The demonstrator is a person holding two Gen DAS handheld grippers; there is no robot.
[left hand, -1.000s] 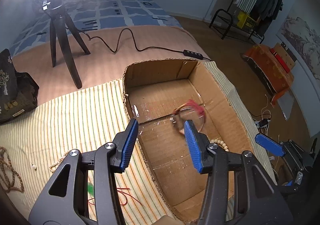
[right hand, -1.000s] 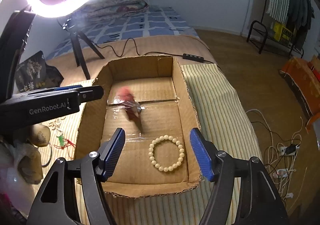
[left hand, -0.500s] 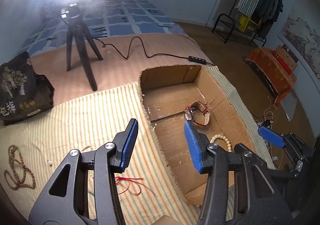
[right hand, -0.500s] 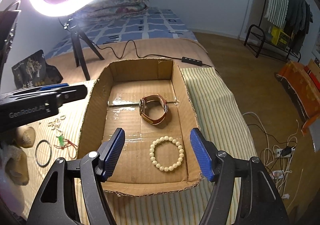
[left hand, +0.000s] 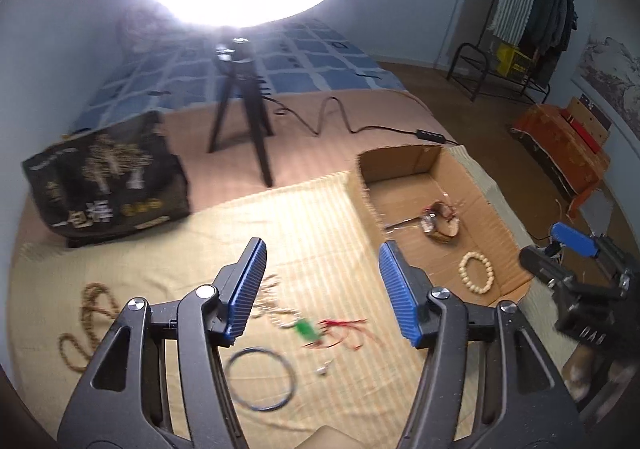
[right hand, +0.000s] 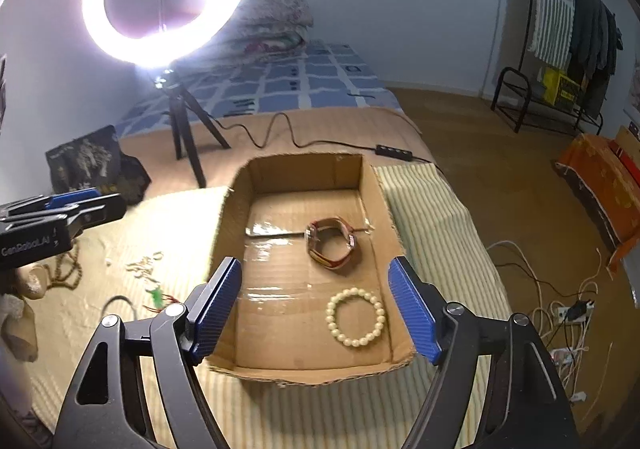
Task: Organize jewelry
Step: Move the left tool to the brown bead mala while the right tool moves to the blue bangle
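box (right hand: pixel 376 193): matt corrugated cardboard | cloth (left hand: pixel 320 217): ribbed striped fabric | bracelet (right hand: pixel 355 316): glossy beads

Cardboard box (right hand: pixel 384 205) open-topped; tripod (right hand: pixel 188 145), black bag (left hand: pixel 108 185) behind striped cloth (left hand: pixel 320 217).

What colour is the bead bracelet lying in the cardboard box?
Cream white, pearl-like. The bead bracelet shows best in the right wrist view, near the front of the cardboard box.
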